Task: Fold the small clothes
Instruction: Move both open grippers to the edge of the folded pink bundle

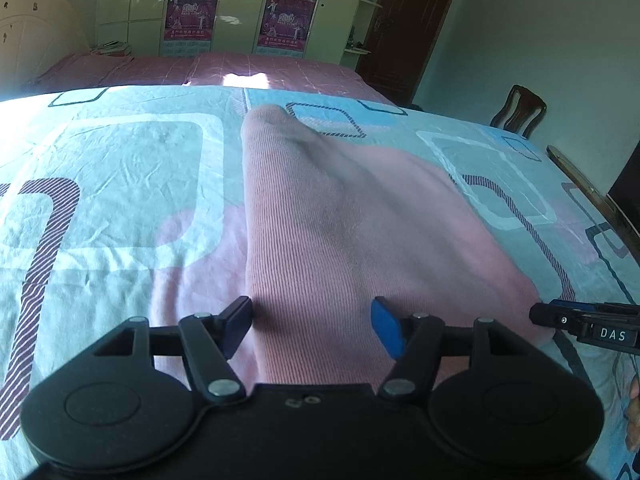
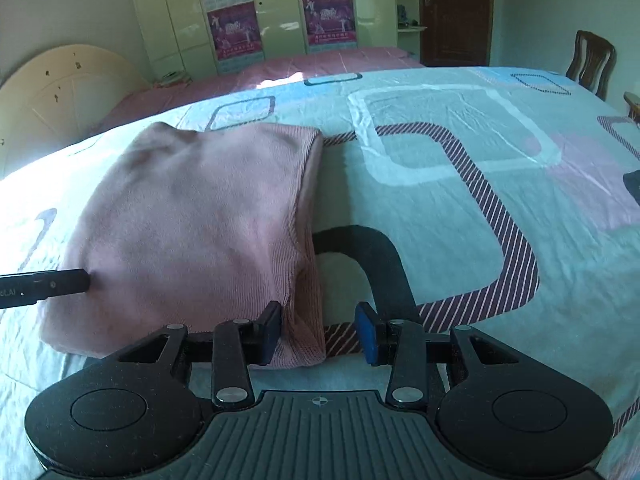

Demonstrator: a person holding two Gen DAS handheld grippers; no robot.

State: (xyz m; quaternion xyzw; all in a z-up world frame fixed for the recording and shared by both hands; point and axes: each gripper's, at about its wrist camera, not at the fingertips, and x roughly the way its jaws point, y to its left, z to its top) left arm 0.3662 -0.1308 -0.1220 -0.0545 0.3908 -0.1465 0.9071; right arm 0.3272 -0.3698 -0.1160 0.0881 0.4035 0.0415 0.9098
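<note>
A pink ribbed garment lies folded on the patterned bedsheet; it also shows in the right wrist view. My left gripper is open, its fingers straddling the garment's near left edge without closing on it. My right gripper is open at the garment's near right corner, with the cloth edge between its fingers. The right gripper's tip shows in the left wrist view at the garment's right edge. The left gripper's tip shows in the right wrist view at the garment's left edge.
The bedsheet covers a wide surface around the garment. A second bed with a pink cover lies behind. A wooden chair stands at the right. Wardrobes with posters and a dark door line the far wall.
</note>
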